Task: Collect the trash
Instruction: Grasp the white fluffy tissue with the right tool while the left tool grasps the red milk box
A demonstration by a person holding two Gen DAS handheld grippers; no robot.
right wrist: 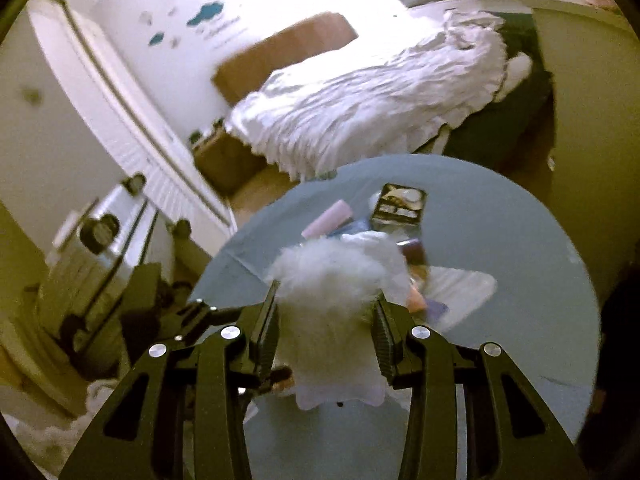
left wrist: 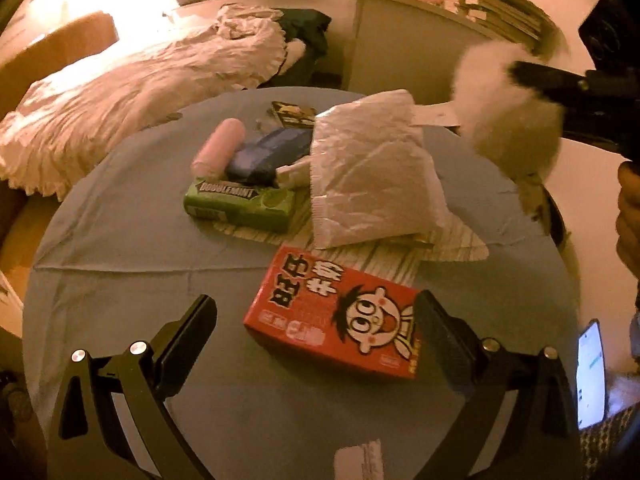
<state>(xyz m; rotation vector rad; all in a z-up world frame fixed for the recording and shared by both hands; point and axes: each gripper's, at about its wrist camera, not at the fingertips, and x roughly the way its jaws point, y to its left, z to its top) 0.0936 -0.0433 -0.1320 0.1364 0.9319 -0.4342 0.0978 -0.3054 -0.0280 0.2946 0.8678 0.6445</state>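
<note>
One fluffy white tissue wad [right wrist: 328, 280] — squeezed between right tongs [right wrist: 326, 320]; left tongs [left wrist: 316, 336] agape.

Your left wrist cam sits low and close over the round table [left wrist: 120, 248], facing the bed [left wrist: 120, 80]. Your right wrist cam sits higher, angled down. Both share table, bed, and pink tube [left wrist: 218, 146] [right wrist: 326, 218].

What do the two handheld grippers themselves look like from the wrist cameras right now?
Both are alike: the left gripper and right gripper have black, angular linkage arms with cut-out openings, shiny round silver pivot bolts, and flat black fingers faced with ribbed pads. No cables or markings show. A bare hand shows; no sleeve is clear.
</note>
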